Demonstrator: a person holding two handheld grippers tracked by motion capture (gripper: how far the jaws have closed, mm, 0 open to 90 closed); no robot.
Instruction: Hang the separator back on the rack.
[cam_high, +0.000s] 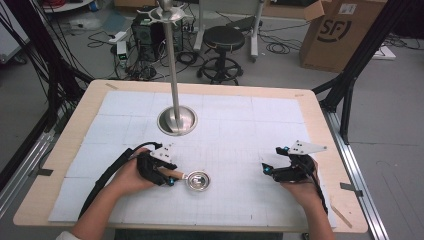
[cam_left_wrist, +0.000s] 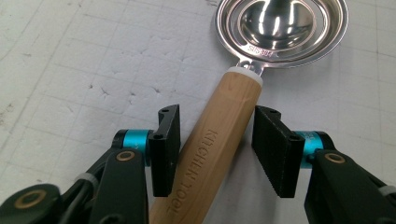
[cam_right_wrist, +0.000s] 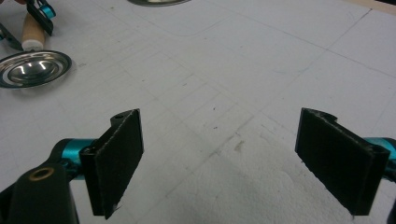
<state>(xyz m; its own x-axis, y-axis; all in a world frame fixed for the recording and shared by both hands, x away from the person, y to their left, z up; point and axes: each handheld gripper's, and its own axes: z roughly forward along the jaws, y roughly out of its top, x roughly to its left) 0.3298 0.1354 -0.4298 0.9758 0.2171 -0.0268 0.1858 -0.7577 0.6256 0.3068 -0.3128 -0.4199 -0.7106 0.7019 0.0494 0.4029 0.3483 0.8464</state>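
- The ladle (cam_left_wrist: 243, 88) lies flat on the white mat (cam_high: 235, 135), in its near-left part, with the steel bowl (cam_high: 198, 180) facing up and pointing toward the middle of the table (cam_high: 55, 165).
- Its wooden handle (cam_left_wrist: 212, 149) runs back from the bowl toward your left hand (cam_high: 131, 176); the words "KITCHEN TOOL" are printed along it, and a white collar joins it to the steel.
- Your left gripper (cam_left_wrist: 217, 149) straddles that handle. In the left gripper view the left pad sits against the wood, while the tip of the right pad just meets the handle near the collar and a gap shows farther back, so you cannot tell whether this is a firm clench or only a loose touch.
- In the high view, the left gripper (cam_high: 160, 171) lies low over the mat, aimed to the right along the handle, and its black cable loops back past your forearm.
- Your right gripper (cam_right_wrist: 233, 163) is released: its two black pads stand wide apart with bare mat between them.
- In the high view it rests at the near-right of the mat, well apart from the ladle, held in your right hand (cam_high: 300, 182) and pointing left toward the bowl.
- Farther off, a steel stand (cam_high: 176, 120) with a round base and tall pole rises from the far-middle of the mat.
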